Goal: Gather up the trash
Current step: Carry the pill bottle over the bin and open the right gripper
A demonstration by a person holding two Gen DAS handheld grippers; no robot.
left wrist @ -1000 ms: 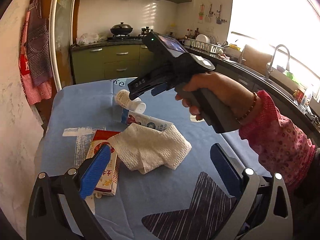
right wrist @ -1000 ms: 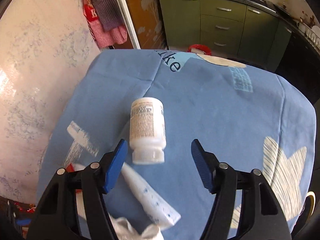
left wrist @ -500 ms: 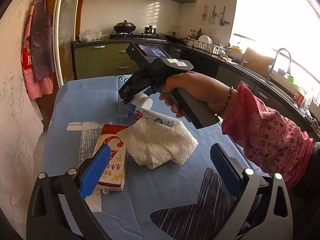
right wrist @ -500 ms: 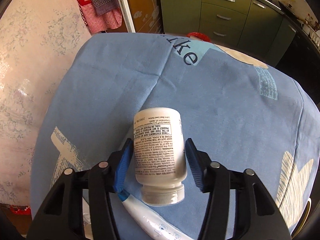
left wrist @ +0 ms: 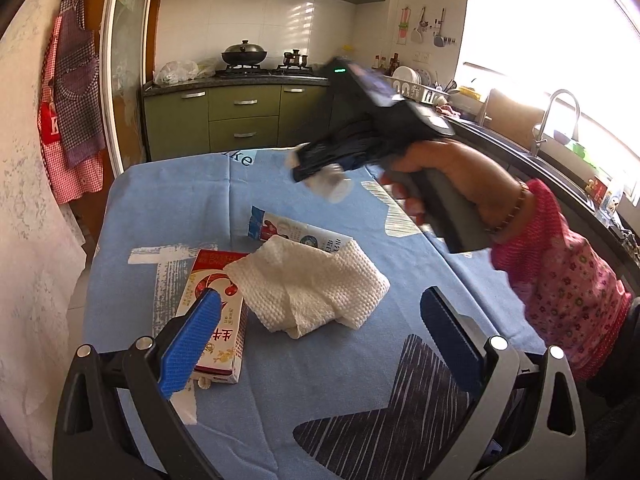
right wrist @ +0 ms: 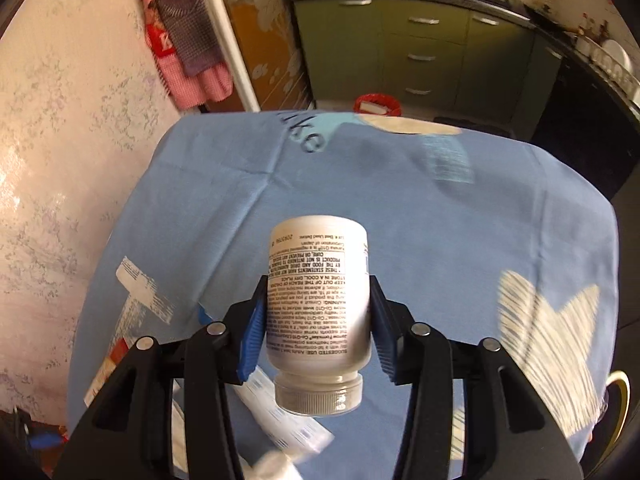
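**Right tool lifts the pill bottle off the counter**

The right tool (right wrist: pixel 318 316) pinched a white pill bottle (right wrist: pixel 318 300) across its labelled body, both blue pads pressed against its sides, cap toward the camera, the bottle clear of the blue-clothed counter (right wrist: pixel 420 216). Below it lay a tube (left wrist: pixel 296 232). The left tool (left wrist: pixel 320 344) hung spread wide with nothing between its pads; ahead of it sat a crumpled paper towel (left wrist: pixel 308 286), and by its left pad a small drink carton (left wrist: pixel 216 300).
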